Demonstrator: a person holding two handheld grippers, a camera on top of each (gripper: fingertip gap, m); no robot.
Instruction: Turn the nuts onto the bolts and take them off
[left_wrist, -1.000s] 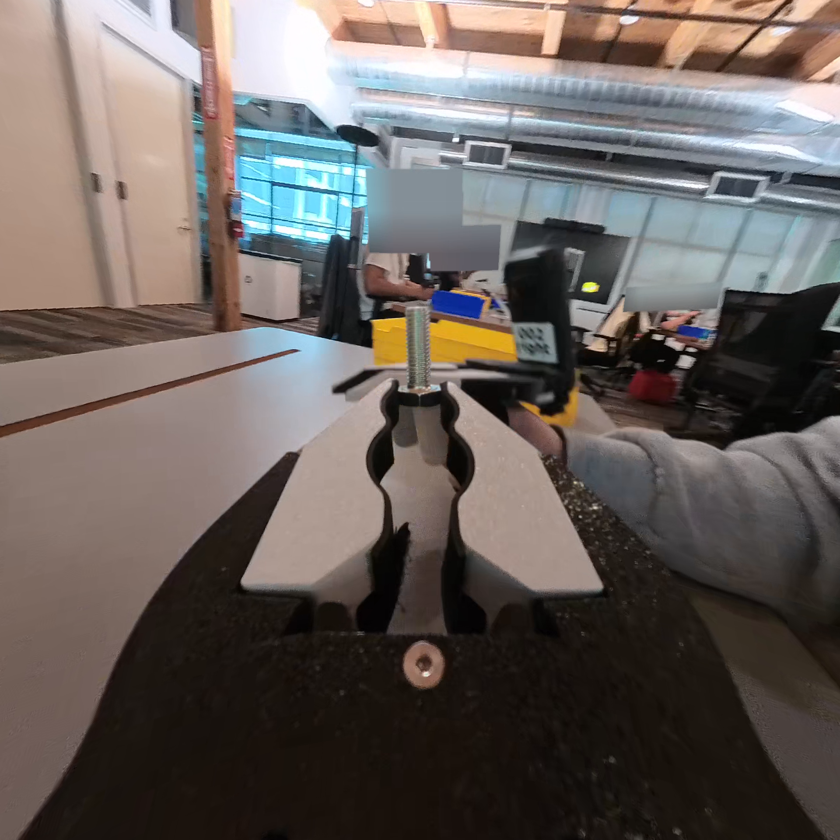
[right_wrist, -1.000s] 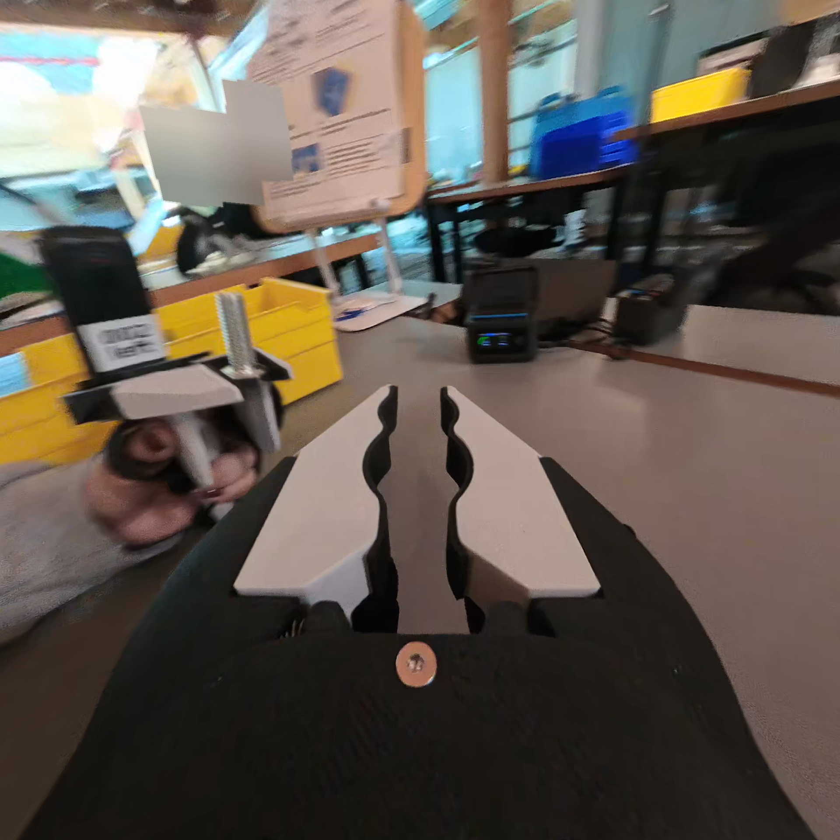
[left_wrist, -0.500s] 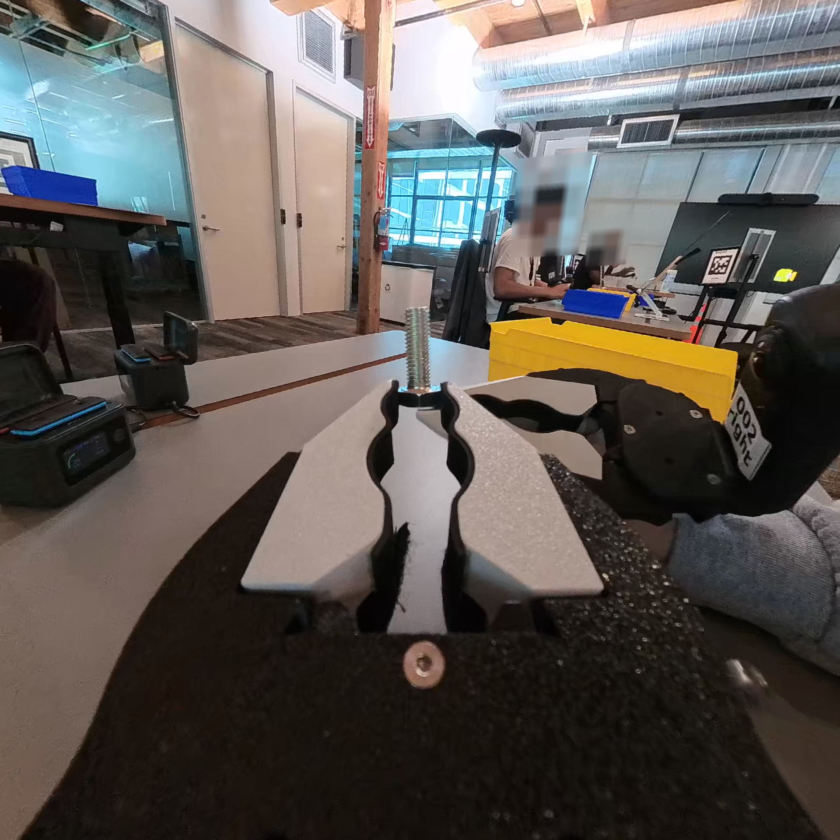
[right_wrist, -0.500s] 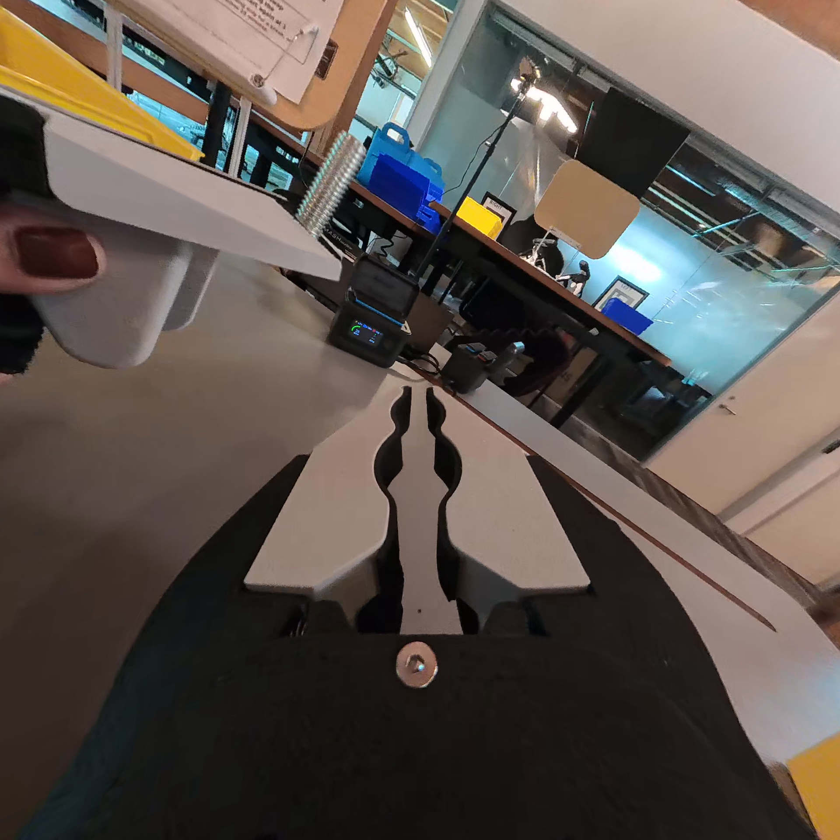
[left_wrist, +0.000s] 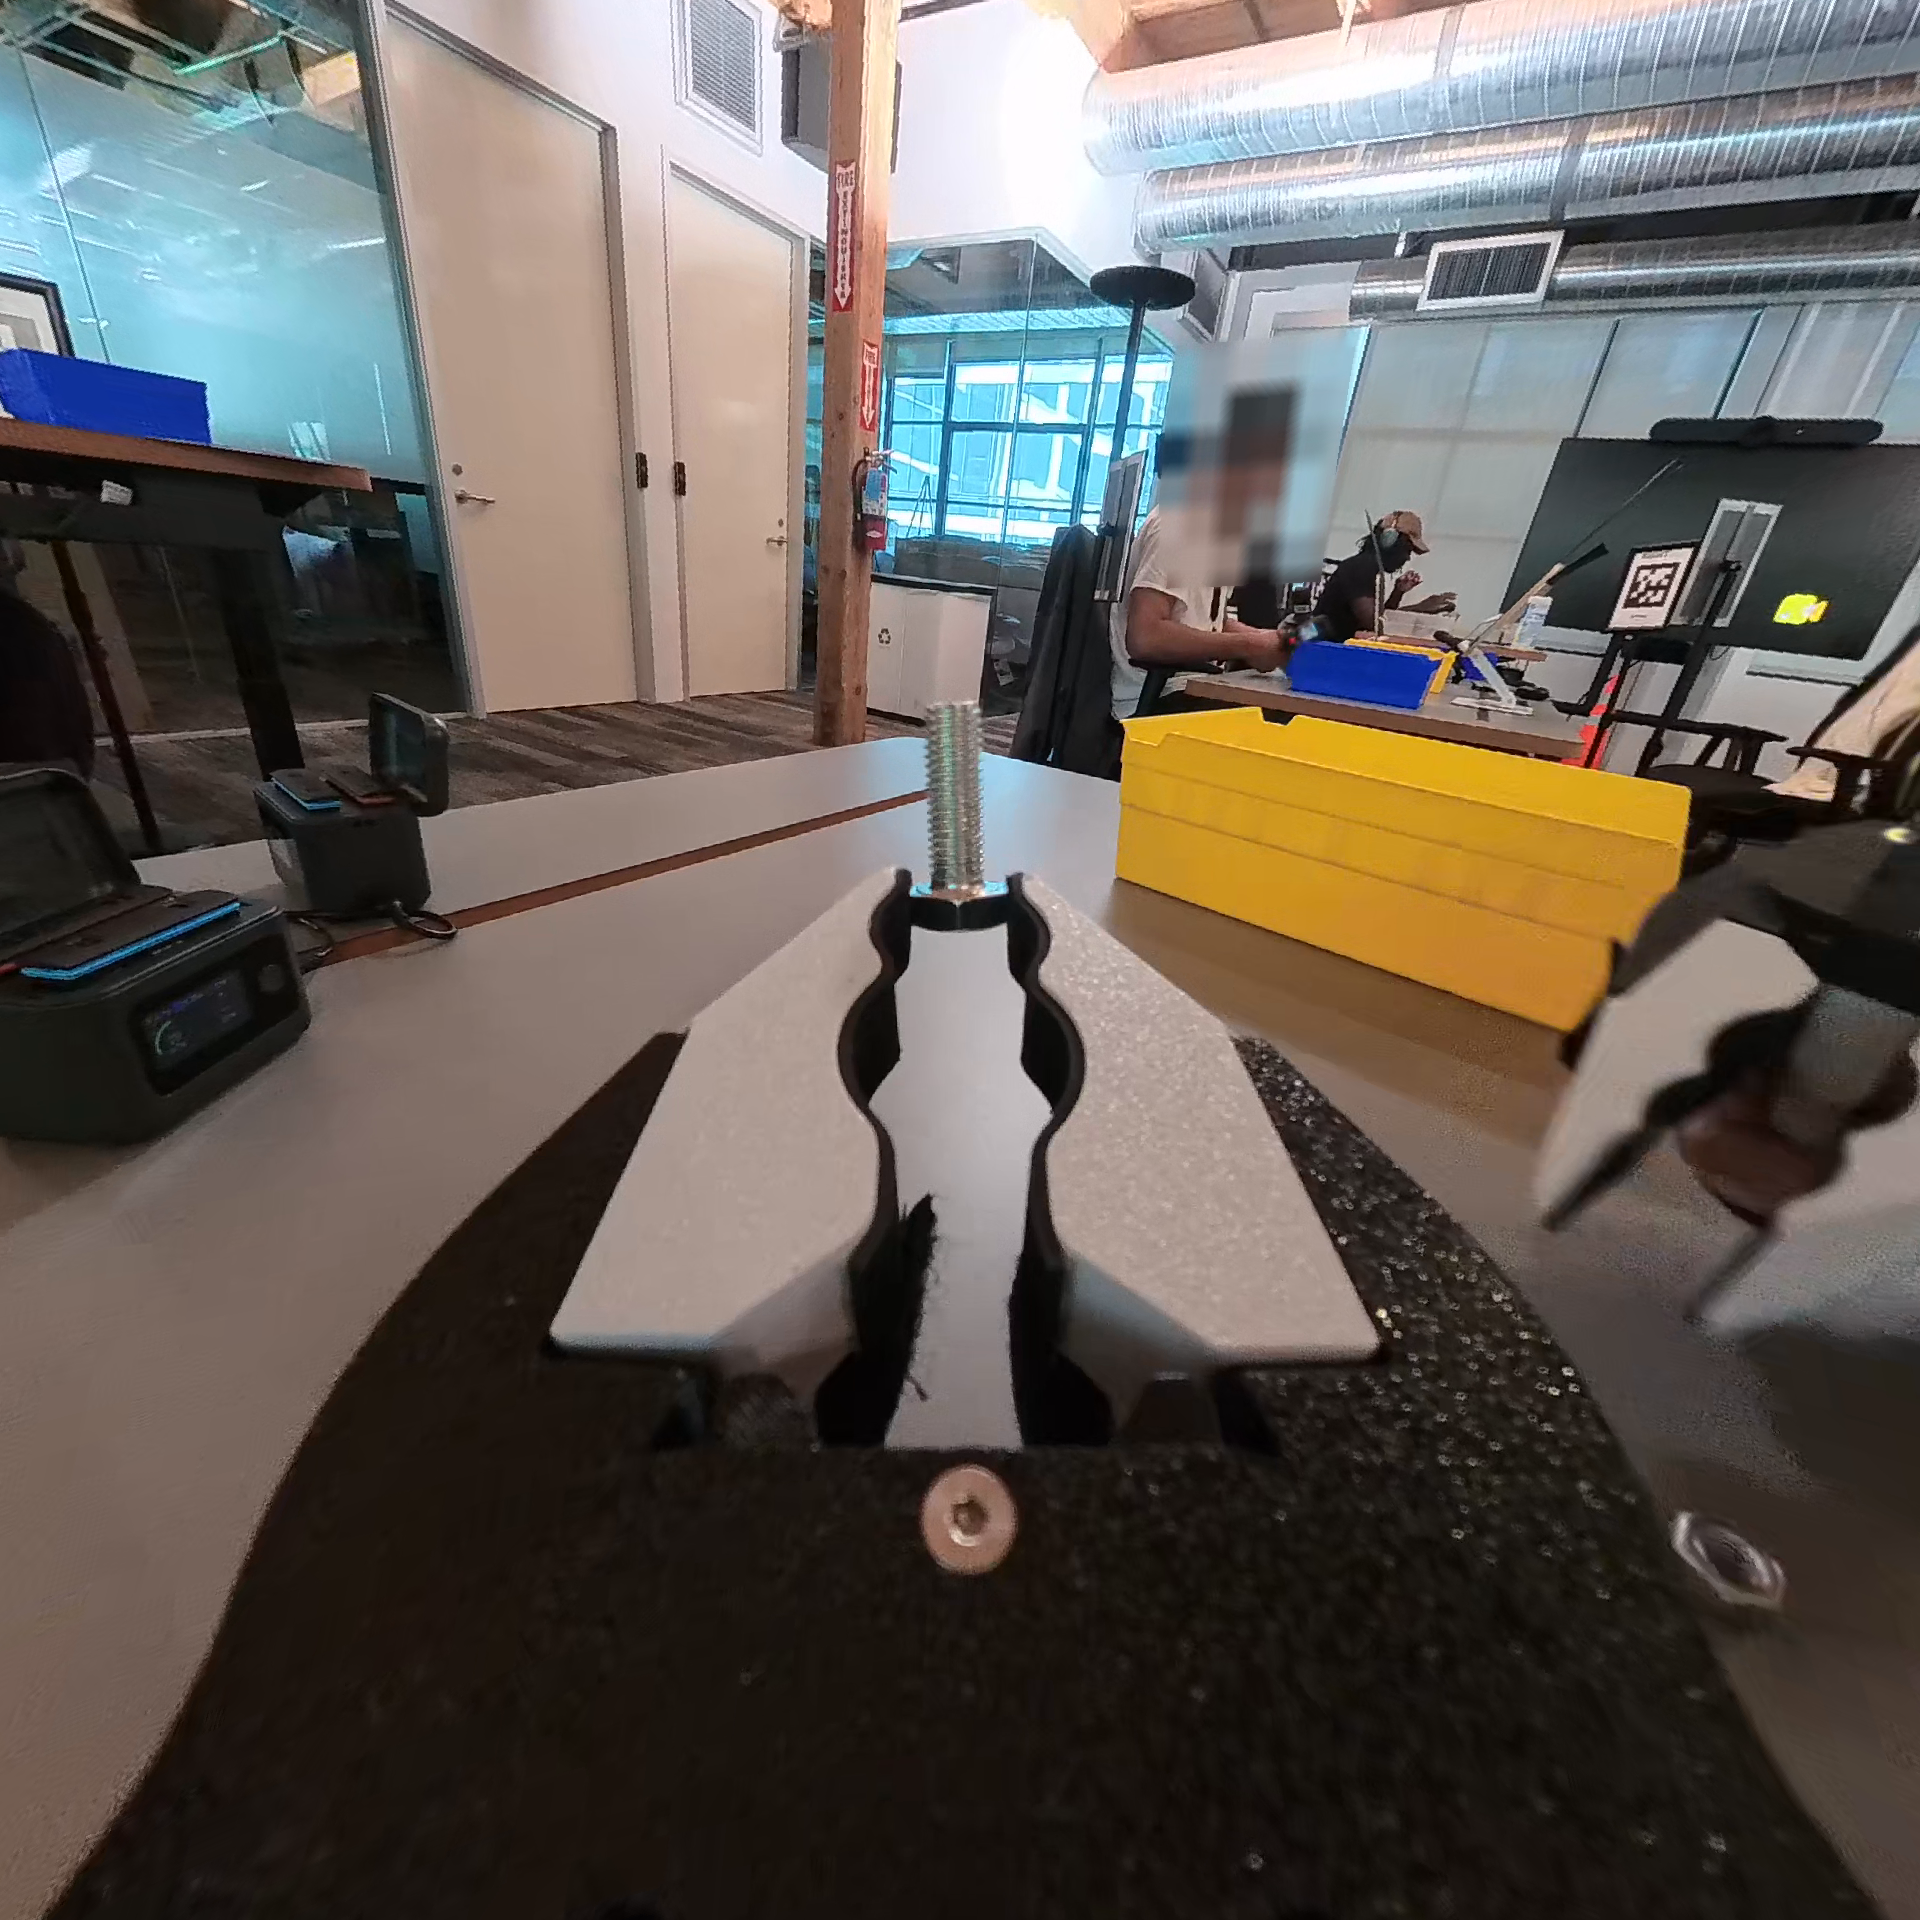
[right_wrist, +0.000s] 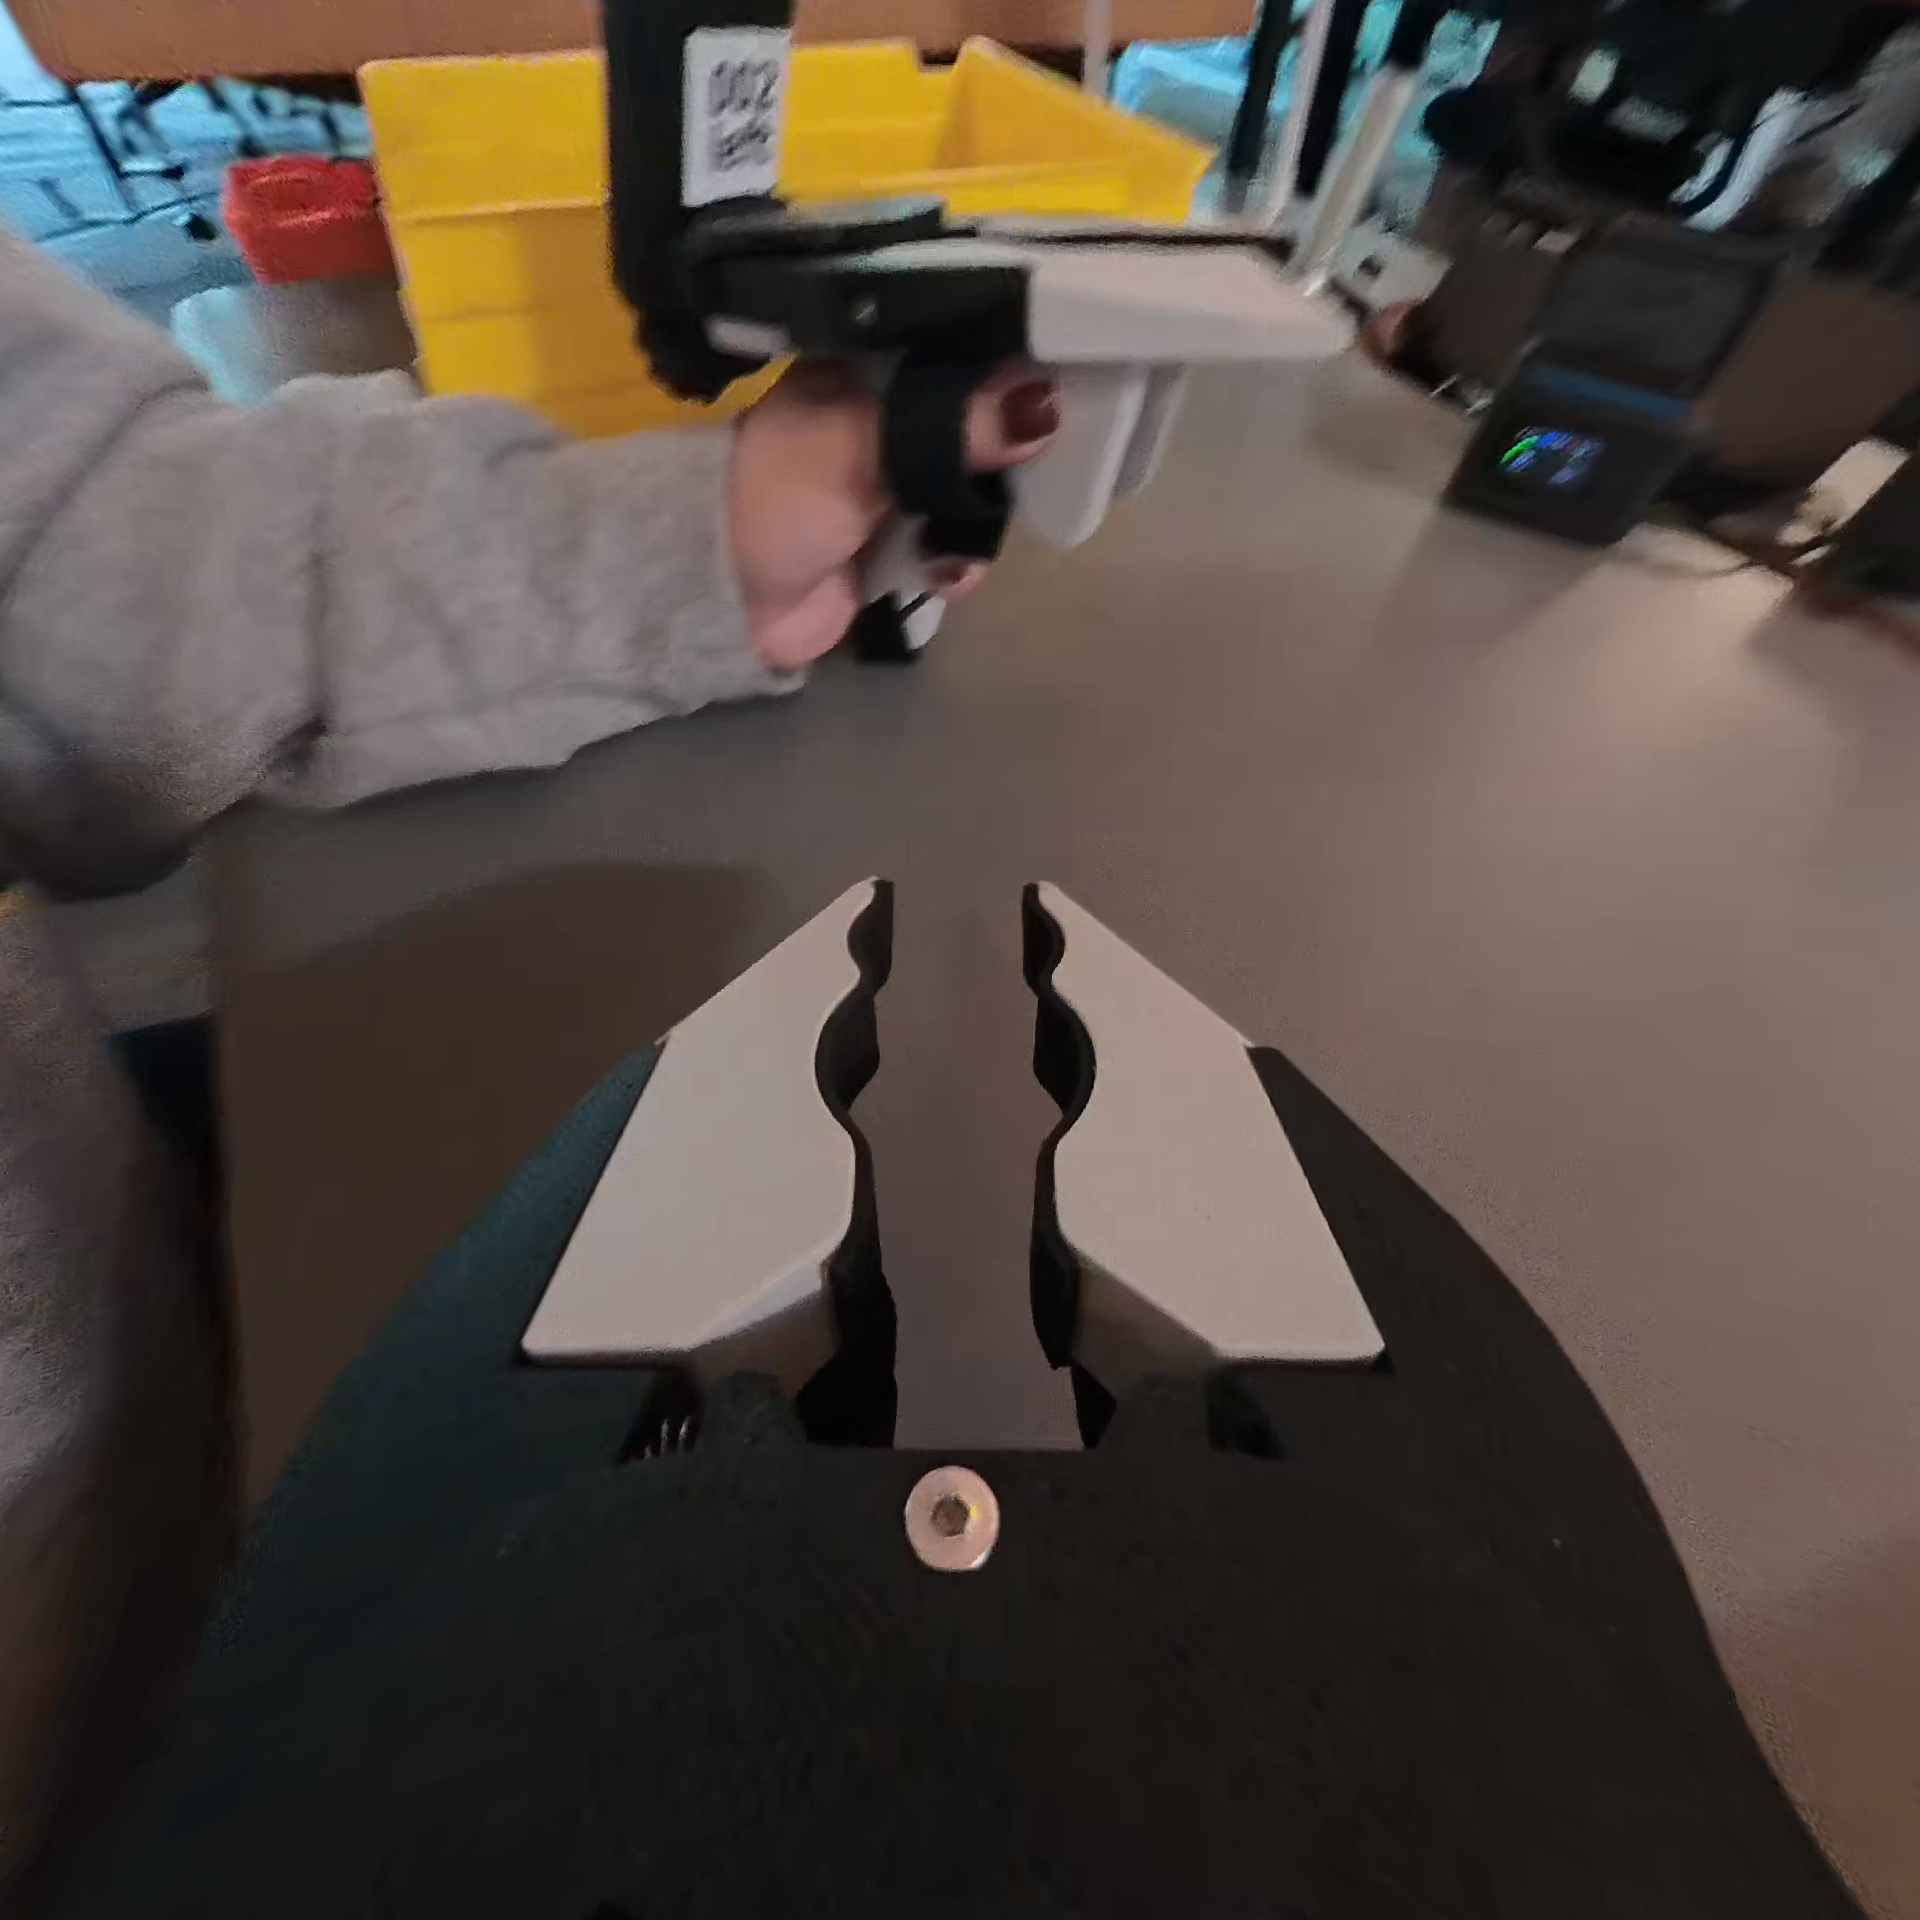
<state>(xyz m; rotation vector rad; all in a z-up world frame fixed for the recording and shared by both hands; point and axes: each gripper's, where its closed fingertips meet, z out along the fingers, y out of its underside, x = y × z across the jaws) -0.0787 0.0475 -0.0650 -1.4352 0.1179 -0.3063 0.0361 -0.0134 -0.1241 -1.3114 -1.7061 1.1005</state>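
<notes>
1. One silver threaded steel bolt (left_wrist: 955, 800) stood upright, its hex head pinched in the left gripper (left_wrist: 958, 914).
2. The right gripper (right_wrist: 956, 904), fingers narrowly parted and empty, had swung away, so the loose silver hex nut (left_wrist: 1725, 1574) on the grey table (left_wrist: 312, 1143) probably came next.

Shiny threaded metal bolt (left_wrist: 955, 800), matt grey table (left_wrist: 312, 1195)

From my feed I see writing in a few places. Two red vertical signs (left_wrist: 845, 234) with white lettering hang on the wooden post (left_wrist: 854, 520). A white label (right_wrist: 734, 114) with dark handwritten characters sits on the black upright of the left gripper (right_wrist: 1320, 332). A black-and-white square marker (left_wrist: 1652, 587) stands on a stand at the far right. The small screen (left_wrist: 197, 1023) of the black device on the table shows figures too small to read.
</notes>
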